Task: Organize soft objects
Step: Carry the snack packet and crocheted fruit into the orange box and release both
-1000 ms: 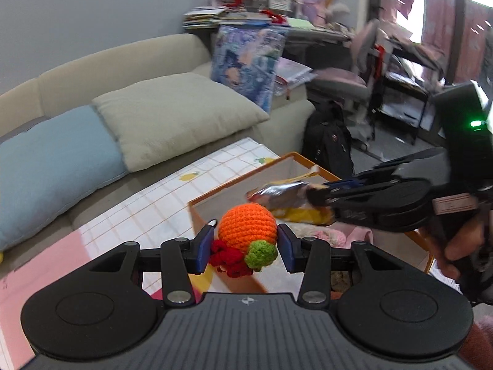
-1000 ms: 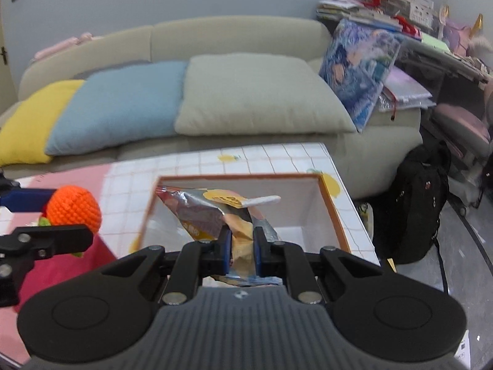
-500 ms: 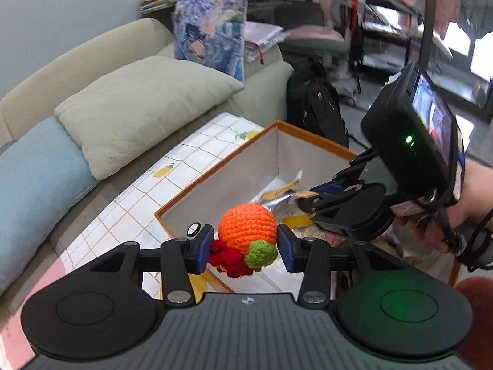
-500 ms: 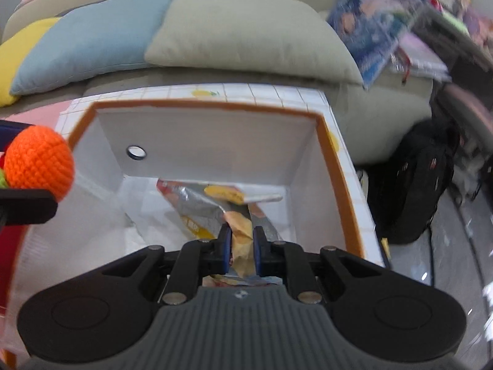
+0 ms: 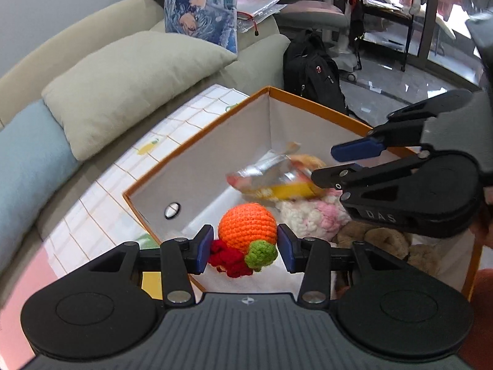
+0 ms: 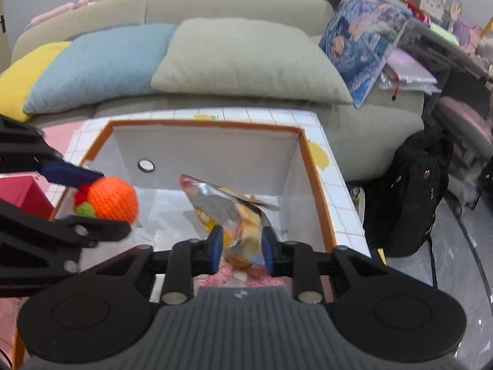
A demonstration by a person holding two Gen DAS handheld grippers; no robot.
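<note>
Two claws work over one box. My left claw (image 5: pixel 246 249) is closed on a crocheted orange ball (image 5: pixel 247 224), its blue pads (image 5: pixel 204 249) pressing the ball's sides; a red knitted tuft (image 5: pixel 228 259) and a green knitted knob (image 5: pixel 261 253) hang at the ball's near side. I hold the ball above the near left corner of the orange-rimmed box (image 5: pixel 197 145). My right claw (image 6: pixel 241 248) stands with its pads parted, a crinkled snack bag (image 6: pixel 229 212) between them; I cannot tell from the right wrist view whether either pad touches the bag. In the left wrist view the same claw (image 5: pixel 345 163) hovers over the box with its fingers spread, and the bag (image 5: pixel 271 178) lies just past their tips on the pile inside. Under the bag rest a white and pink fluffy toy (image 5: pixel 311 212) and, nearer me, a brown plush toy (image 5: pixel 379 240). The box's white inner wall bears a round metal eyelet (image 6: pixel 145 165). The box sits on a bench (image 6: pixel 277 113) covered in a white tiled pattern. Behind it runs a beige sofa (image 6: pixel 234 3) with a grey-green cushion (image 6: pixel 246 58), a blue cushion (image 6: pixel 98 64) and a yellow cushion (image 6: pixel 21 80). A black backpack (image 6: pixel 416 191) stands on the floor at the right.
</note>
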